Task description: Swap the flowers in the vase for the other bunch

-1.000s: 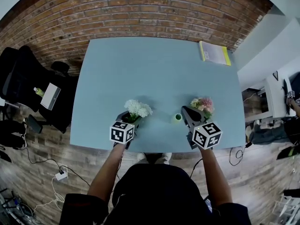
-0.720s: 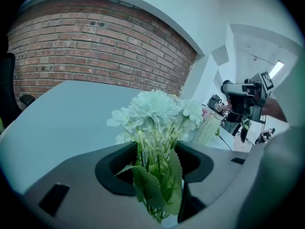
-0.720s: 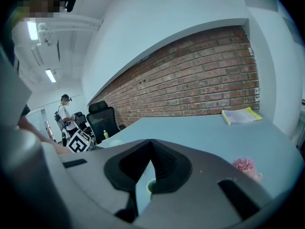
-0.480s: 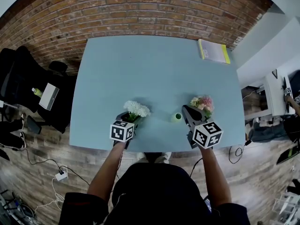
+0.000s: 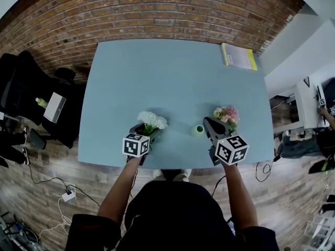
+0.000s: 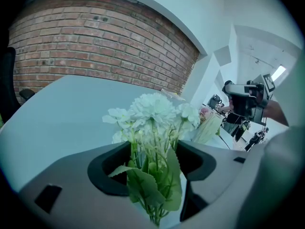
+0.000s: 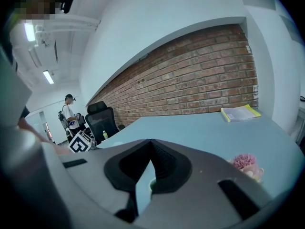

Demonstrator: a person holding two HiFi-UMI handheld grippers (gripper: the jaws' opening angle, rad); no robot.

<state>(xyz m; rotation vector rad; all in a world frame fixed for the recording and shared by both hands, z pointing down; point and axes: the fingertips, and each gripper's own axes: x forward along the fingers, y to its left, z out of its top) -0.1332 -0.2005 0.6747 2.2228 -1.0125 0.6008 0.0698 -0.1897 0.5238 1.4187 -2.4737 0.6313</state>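
Lately little has shifted on the blue table (image 5: 172,77); only my left tongs (image 5: 141,132) have changed. Their jaws are opening round the stems of the white bunch (image 6: 155,111). The stems still fill the gap and touch both pads, with the heads pointing to the far side. I read this as a release beginning, so white is probably being set aside. Right of it the green vase (image 5: 197,130) stands with no flowers in it. My right tongs (image 5: 208,124) stay together on nothing, tip just beside the vase. Farthest right, the pink bunch (image 5: 226,115) lies unmoved on the table, likely next for the vase.
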